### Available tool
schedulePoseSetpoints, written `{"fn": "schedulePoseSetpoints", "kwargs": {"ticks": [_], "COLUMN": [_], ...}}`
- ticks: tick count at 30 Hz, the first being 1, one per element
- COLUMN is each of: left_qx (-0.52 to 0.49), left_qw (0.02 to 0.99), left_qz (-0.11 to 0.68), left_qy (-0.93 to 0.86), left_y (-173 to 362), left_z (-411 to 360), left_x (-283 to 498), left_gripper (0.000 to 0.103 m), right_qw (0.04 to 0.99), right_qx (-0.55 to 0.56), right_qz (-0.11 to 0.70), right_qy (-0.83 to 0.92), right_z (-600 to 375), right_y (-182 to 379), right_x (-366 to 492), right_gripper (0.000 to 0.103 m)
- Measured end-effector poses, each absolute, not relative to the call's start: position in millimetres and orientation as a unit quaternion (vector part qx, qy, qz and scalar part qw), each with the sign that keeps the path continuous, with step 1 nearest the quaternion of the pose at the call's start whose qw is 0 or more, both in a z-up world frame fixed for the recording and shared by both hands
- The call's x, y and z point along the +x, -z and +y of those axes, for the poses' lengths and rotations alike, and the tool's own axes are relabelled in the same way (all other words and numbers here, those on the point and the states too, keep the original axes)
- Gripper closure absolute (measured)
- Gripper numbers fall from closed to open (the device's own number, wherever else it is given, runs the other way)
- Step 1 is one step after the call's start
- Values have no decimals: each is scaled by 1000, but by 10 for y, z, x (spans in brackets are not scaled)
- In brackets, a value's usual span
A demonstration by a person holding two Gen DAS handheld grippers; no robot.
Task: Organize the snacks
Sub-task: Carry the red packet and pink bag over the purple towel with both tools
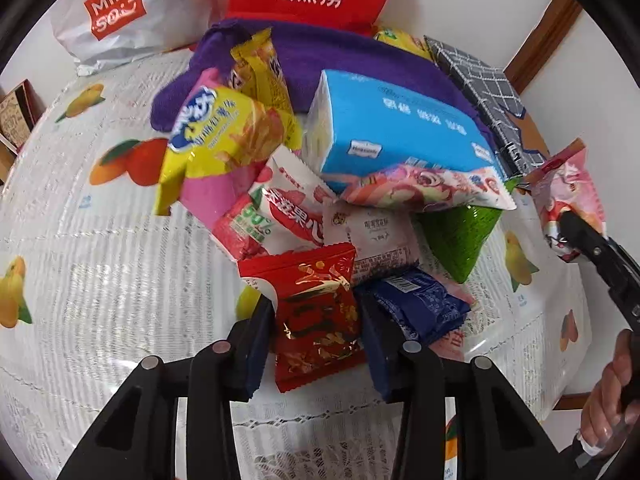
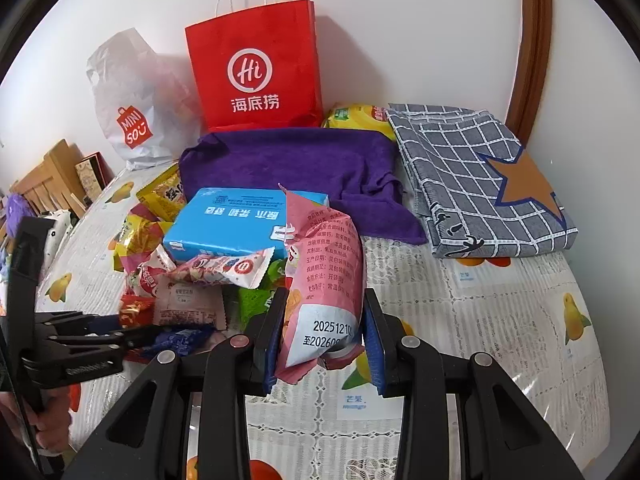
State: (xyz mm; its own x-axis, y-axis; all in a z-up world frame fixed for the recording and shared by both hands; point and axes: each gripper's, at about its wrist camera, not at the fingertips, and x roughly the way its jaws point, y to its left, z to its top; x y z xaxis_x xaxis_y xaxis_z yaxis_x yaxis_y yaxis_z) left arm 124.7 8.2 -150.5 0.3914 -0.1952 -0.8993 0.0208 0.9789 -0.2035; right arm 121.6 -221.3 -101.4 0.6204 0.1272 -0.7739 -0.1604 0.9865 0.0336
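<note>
Left gripper pinching glossy red foil sachet, right gripper clamping puffy pink bag, crinkly blue pack at sachet's 3 o'clock.

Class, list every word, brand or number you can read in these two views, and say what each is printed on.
"MINISO": white plastic bag.
"Hi" and "海底捞": red paper bag.
"20251210": pink snack packet held in the right gripper.
"50%": red-and-white pouch.
The blue tissue pack print and other wrappers: too small or blurred.
</note>
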Motion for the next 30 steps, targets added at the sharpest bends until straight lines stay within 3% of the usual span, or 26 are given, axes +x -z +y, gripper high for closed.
{"fn": "schedulePoseSetpoints", "kwargs": {"ticks": [10,30], "left_qx": [-69,-37], "left_qw": [859,893], "left_qz": [502,440], "left_qy": [68,90], "left_y": [971,213], "left_z": [186,82], "left_x": [1228,2167], "left_gripper": [64,64], "right_qw": [909,924], "right_qx": [-8,-23], "right_qz": [405,369], "right_qy": [-102,-98], "right_z": [-2141,-1973], "right_y": [778,285], "right_x": [1283,2130], "right_gripper": [68,68]}}
